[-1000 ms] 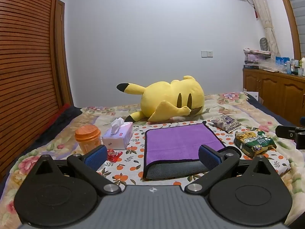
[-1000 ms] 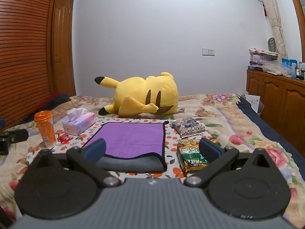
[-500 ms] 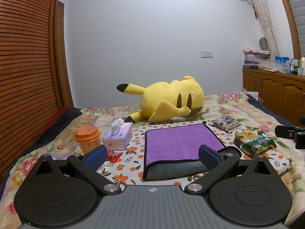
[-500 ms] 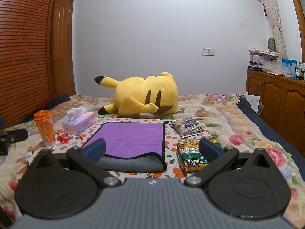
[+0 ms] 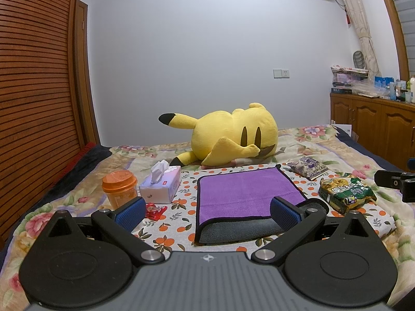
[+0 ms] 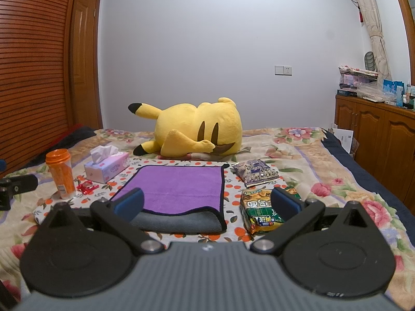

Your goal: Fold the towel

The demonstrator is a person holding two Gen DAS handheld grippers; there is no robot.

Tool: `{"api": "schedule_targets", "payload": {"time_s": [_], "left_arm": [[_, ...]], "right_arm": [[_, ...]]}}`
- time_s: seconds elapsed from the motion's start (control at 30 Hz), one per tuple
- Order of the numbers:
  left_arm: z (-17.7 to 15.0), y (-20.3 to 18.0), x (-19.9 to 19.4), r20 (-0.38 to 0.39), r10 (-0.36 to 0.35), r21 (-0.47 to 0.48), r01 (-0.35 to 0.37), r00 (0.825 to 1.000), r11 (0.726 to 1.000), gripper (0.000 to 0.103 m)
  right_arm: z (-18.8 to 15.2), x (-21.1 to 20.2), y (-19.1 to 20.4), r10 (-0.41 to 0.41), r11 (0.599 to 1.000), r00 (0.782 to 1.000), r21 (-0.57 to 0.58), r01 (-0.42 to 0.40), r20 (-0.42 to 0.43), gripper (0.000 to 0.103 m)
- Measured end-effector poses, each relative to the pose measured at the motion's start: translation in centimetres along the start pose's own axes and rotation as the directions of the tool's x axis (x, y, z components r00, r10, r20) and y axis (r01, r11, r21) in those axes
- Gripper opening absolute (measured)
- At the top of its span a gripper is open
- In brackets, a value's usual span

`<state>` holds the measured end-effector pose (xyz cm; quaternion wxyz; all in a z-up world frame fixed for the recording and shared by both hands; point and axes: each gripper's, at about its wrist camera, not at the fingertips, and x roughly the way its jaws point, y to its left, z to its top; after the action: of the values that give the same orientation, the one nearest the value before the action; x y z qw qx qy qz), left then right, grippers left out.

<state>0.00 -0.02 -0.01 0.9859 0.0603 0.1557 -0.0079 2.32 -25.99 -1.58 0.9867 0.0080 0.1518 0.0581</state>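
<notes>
Fingers (image 5: 129, 213) of both grippers (spread wide) hover short of the towel (image 5: 246, 191).

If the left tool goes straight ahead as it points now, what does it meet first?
Probably the purple towel: the open left tool frames its near folded edge. Height above the bed is unclear, so it may pass over toward the yellow plush.

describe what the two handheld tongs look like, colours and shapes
The left tongs and right tongs look alike: a grey ribbed body with a small cross-shaped mark, two round black discs with triangular tabs, and black link arms on silver pivot pins. Each finger ends in a blue textured pad. No cables, hands or sleeves show.
</notes>
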Motion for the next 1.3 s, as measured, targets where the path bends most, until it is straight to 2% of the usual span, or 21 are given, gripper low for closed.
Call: {"api": "schedule_targets", "payload": {"time_s": [1.03, 1.3], "left_arm": [[-0.01, -0.01, 0.0, -0.001, 0.0, 0.002, 0.0, 1.0, 1.0, 0.103], [-0.28, 0.11, 0.45, -0.036, -0.008, 0.011, 0.008, 0.999, 1.0, 0.103]], "right_arm": [[-0.03, -0.07, -0.07, 0.0, 1.0, 1.0, -0.001, 0.0, -0.002, 0.103], [-0.03, -0.09, -0.08, 0.002, 1.0, 1.0, -0.002, -0.002, -0.008, 0.103]]}}
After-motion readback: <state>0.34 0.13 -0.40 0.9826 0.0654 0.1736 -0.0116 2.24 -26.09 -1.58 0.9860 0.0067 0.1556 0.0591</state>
